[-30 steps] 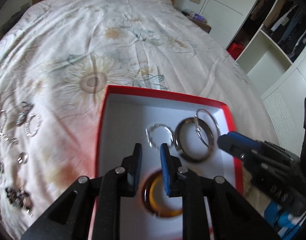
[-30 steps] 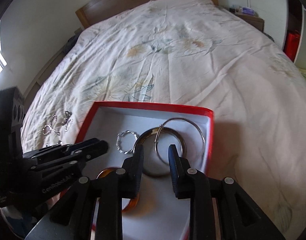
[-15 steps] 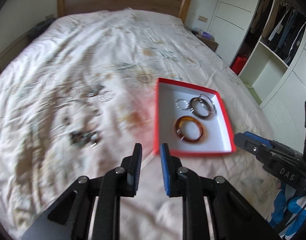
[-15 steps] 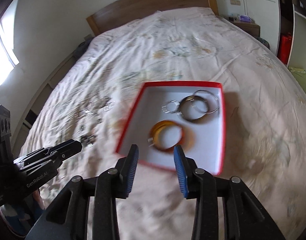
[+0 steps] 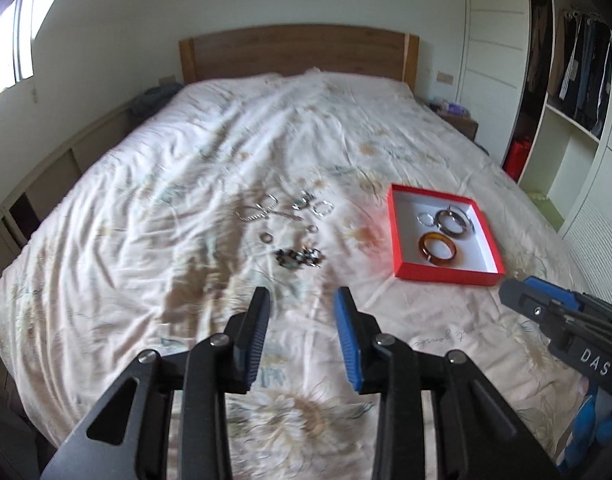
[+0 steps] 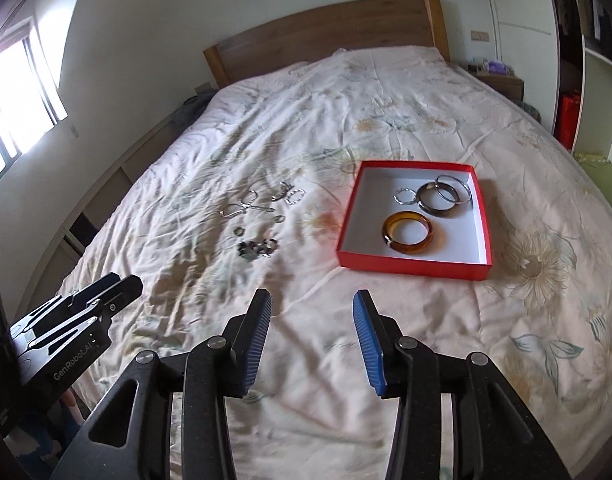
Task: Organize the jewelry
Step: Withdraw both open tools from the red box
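Red box sits on the bed with bangles inside, loose jewelry well apart on the quilt; my left tongs and right tongs, both empty, are opening for the next piece

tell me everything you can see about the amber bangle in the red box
The amber bangle is a thick, glossy ring, translucent orange-brown with darker patches like resin or glass, and a pale mark on its near-left edge. It looks whole and lies flat on the white floor of the red box, in the nearer half, left of centre. It lies apart from the dark bangle behind it and from the walls. No gripper touches it.
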`<action>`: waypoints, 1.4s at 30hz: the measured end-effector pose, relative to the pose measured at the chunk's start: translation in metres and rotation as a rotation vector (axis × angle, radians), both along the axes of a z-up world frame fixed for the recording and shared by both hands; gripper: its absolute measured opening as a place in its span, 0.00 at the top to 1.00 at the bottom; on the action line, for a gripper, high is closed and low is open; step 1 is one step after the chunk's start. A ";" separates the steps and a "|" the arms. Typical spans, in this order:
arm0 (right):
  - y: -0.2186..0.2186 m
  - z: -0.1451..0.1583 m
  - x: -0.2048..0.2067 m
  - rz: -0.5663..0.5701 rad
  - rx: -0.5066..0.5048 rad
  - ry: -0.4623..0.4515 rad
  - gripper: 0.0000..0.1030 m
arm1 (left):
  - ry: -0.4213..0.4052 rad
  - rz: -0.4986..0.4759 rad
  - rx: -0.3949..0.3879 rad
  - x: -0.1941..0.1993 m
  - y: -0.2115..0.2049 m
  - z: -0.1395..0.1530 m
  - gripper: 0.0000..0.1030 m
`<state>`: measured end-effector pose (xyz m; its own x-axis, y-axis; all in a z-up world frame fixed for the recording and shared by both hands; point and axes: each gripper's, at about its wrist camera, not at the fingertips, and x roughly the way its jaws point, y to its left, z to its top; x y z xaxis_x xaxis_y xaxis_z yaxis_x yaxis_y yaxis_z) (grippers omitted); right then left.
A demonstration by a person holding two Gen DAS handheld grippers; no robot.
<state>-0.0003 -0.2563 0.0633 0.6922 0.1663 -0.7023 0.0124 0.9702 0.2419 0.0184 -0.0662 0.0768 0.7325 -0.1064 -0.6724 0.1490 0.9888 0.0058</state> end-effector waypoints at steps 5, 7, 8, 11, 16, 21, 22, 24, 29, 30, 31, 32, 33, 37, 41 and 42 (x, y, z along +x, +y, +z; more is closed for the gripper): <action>0.029 0.017 -0.022 0.021 -0.041 -0.047 0.56 | -0.046 0.001 -0.013 -0.023 0.016 0.010 0.69; 0.037 0.022 -0.029 0.032 -0.055 -0.058 0.56 | -0.056 0.007 -0.024 -0.032 0.023 0.013 0.69; 0.041 0.024 -0.031 0.035 -0.059 -0.062 0.56 | -0.058 0.010 -0.028 -0.034 0.026 0.014 0.69; 0.050 0.028 -0.041 0.041 -0.073 -0.075 0.56 | -0.068 0.025 -0.044 -0.043 0.036 0.017 0.69; 0.061 0.035 -0.056 0.046 -0.093 -0.097 0.56 | -0.089 0.040 -0.059 -0.059 0.049 0.023 0.69; 0.070 0.045 -0.069 0.058 -0.114 -0.131 0.56 | -0.127 0.045 -0.066 -0.074 0.055 0.033 0.69; 0.072 0.047 -0.071 0.061 -0.118 -0.139 0.56 | -0.135 0.047 -0.066 -0.076 0.056 0.035 0.69; 0.075 0.052 -0.076 0.066 -0.127 -0.158 0.56 | -0.148 0.052 -0.070 -0.081 0.059 0.038 0.69; 0.080 0.059 -0.084 0.075 -0.133 -0.198 0.56 | -0.171 0.067 -0.076 -0.089 0.065 0.044 0.69; 0.080 0.060 -0.085 0.077 -0.134 -0.204 0.56 | -0.173 0.069 -0.077 -0.089 0.065 0.045 0.69; 0.081 0.061 -0.085 0.079 -0.136 -0.210 0.56 | -0.176 0.070 -0.078 -0.091 0.066 0.046 0.69; 0.082 0.061 -0.086 0.082 -0.140 -0.216 0.56 | -0.178 0.072 -0.078 -0.091 0.066 0.046 0.69; 0.082 0.062 -0.086 0.084 -0.142 -0.220 0.55 | -0.181 0.073 -0.078 -0.092 0.067 0.046 0.69; 0.084 0.060 -0.084 0.092 -0.152 -0.224 0.56 | -0.180 0.074 -0.077 -0.092 0.067 0.046 0.69; 0.085 0.054 -0.078 0.098 -0.152 -0.212 0.56 | -0.166 0.075 -0.074 -0.089 0.066 0.044 0.69; 0.085 0.053 -0.076 0.100 -0.152 -0.208 0.56 | -0.161 0.075 -0.074 -0.087 0.066 0.042 0.69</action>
